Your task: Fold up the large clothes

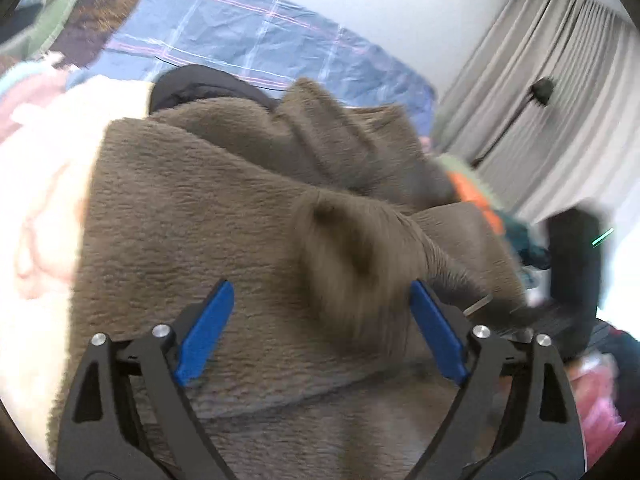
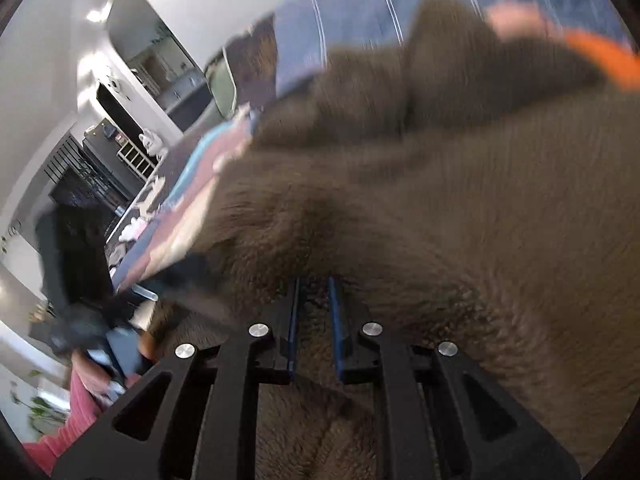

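A large brown fleece garment (image 1: 192,216) lies spread on the bed and fills most of both views. My left gripper (image 1: 320,286) hovers just over it, its blue pads (image 1: 208,328) wide apart; a blurred raised fold of the fleece stands between them without being pressed. In the right wrist view the brown fleece (image 2: 460,220) is blurred by motion. My right gripper (image 2: 314,284) has its jaws nearly together, with a pinch of fleece caught between the pads. A dark blurred shape (image 1: 572,264) at the garment's right edge may be the other hand's tool.
Under the fleece lie a blue plaid sheet (image 1: 240,32), a cream and pink blanket (image 1: 48,184) and a black garment (image 1: 200,84). An orange item (image 1: 472,196) and pink cloth (image 1: 596,400) sit at the right. Grey curtains (image 1: 552,80) hang behind; shelves (image 2: 132,156) stand beside the bed.
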`<state>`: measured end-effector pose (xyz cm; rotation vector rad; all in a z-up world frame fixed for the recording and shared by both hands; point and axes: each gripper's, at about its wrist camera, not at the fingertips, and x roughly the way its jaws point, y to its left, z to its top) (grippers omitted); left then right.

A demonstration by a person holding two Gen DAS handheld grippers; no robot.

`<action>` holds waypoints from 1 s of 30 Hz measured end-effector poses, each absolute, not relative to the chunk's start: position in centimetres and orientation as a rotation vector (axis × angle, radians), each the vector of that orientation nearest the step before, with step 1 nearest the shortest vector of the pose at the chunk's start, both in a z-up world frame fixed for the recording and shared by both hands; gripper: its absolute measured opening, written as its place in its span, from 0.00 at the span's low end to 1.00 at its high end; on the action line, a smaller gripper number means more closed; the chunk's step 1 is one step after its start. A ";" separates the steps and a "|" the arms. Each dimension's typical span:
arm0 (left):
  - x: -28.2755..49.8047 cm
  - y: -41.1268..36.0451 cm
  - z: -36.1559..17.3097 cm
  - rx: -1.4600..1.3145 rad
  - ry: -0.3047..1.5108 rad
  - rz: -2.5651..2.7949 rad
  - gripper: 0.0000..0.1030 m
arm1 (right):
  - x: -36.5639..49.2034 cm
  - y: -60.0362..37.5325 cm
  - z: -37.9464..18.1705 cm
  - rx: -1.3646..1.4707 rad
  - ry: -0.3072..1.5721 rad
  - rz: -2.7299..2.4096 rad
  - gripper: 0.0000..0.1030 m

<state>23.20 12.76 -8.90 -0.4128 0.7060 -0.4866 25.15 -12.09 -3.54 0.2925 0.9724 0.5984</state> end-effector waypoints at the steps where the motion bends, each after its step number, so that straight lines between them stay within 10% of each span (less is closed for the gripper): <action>1: 23.8 12.5 -9.0 -0.435 0.731 -0.524 0.92 | 25.3 -12.5 -3.8 0.319 0.985 0.607 0.22; 7: 26.6 9.2 -10.3 -0.428 0.869 -0.570 0.90 | 21.5 -12.6 -2.6 0.235 0.915 0.593 0.48; 8: 26.9 8.7 -10.5 -0.419 0.876 -0.570 0.78 | 21.0 -12.5 -2.6 0.206 0.900 0.580 0.48; 9: 27.2 8.2 -10.5 -0.400 0.876 -0.556 0.38 | 20.4 -12.8 -2.1 0.169 0.889 0.560 0.48; 10: 27.2 8.1 -10.4 -0.393 0.878 -0.558 0.31 | 19.8 -12.9 -2.3 0.156 0.879 0.551 0.48; 18: 23.7 12.3 1.2 -0.292 0.511 -0.517 0.33 | 21.1 -18.8 0.6 0.130 0.771 0.254 0.59; 22: 25.6 14.2 -4.6 -0.181 0.696 -0.327 0.52 | 24.6 -20.3 -7.0 0.222 1.019 0.158 0.60; 30: 24.0 18.6 -7.8 -0.240 0.726 -0.178 0.50 | 23.0 -16.5 -4.0 -0.026 0.874 0.170 0.62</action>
